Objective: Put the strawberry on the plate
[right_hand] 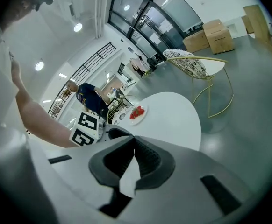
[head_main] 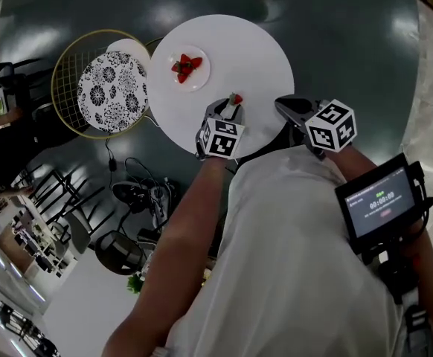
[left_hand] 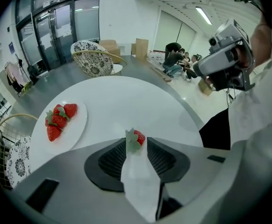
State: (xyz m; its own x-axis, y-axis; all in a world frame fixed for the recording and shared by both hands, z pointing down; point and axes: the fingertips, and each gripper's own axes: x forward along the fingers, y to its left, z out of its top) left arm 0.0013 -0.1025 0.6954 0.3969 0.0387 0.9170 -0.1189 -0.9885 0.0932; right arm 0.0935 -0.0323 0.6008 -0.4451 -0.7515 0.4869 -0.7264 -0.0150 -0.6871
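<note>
Left gripper view — strawberry (left_hand: 138,137) between opening jaws of left gripper (left_hand: 136,144)

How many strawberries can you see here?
4. Three red strawberries lie together on the round white plate; the fourth strawberry sits between the left tool's opening jaws. None looks hidden.

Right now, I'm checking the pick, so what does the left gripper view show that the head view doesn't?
Only the left gripper view: cardboard boxes, crouching people and glass doors. Only the head view: the left gripper's marker cube and a small screen. Both: the white table, the plate with three strawberries, and one strawberry between the opening fingers.
</note>
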